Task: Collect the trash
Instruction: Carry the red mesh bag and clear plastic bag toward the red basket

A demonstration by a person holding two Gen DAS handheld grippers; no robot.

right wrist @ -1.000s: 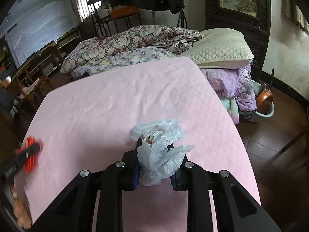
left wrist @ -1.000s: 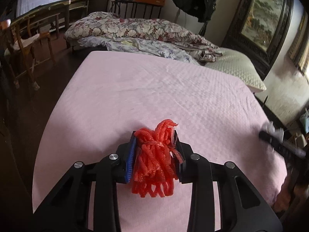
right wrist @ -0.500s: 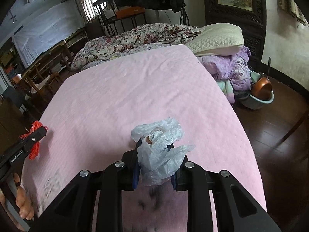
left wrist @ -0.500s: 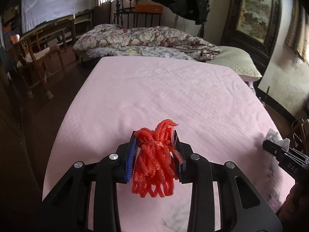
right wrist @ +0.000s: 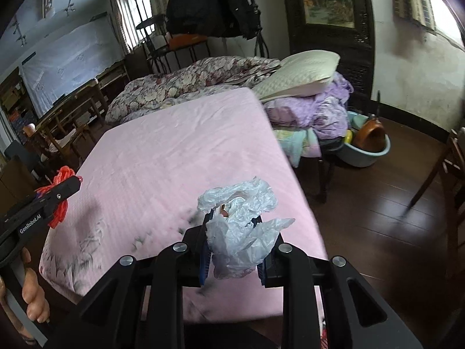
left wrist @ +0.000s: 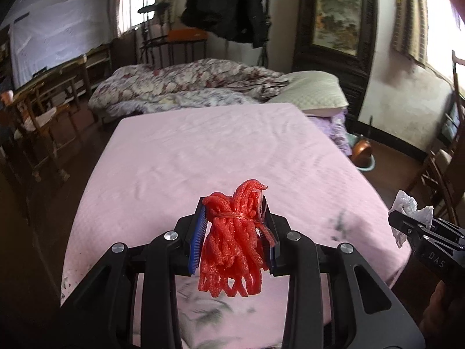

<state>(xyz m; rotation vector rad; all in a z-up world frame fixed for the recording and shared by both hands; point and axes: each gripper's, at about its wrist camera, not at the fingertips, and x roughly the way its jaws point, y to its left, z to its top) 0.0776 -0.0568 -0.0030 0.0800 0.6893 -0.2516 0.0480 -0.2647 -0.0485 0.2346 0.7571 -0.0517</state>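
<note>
**Tongs both loaded, held over the foot of the pink bed**

Left tongs (left wrist: 234, 232) are clamped tight on a red mesh bundle (left wrist: 232, 250), its strands tied round the middle by a thin red band and hanging down in loops below the blue pads (left wrist: 197, 242). Right tongs (right wrist: 232, 241) are pinched on a crumpled white plastic bag (right wrist: 241, 226), which bulges up and out over both pads, with a small brownish scrap just showing in its folds.

Each pair shows in the other's view: the right tongs with the white bag at the right edge of the left wrist view (left wrist: 407, 221), the left tongs with the red bundle at the left edge of the right wrist view (right wrist: 55, 200), where fingers (right wrist: 35, 293) wrap the handle.

Both pieces of trash are off the bedding, carried above the near end of the pink bed cover (left wrist: 203, 151). Grey leafy printing marks the cover's near edge. At the far end lie a floral quilt (left wrist: 189, 84) and a cream quilted pillow (left wrist: 314, 93). Beside the bed, on the dark wooden floor (right wrist: 377, 218), stands a blue basin (right wrist: 366, 154) with a brown pot in it, next to a heap of lilac cloth (right wrist: 314, 116). A black coat (right wrist: 203, 3) hangs by the wall beyond.
</note>
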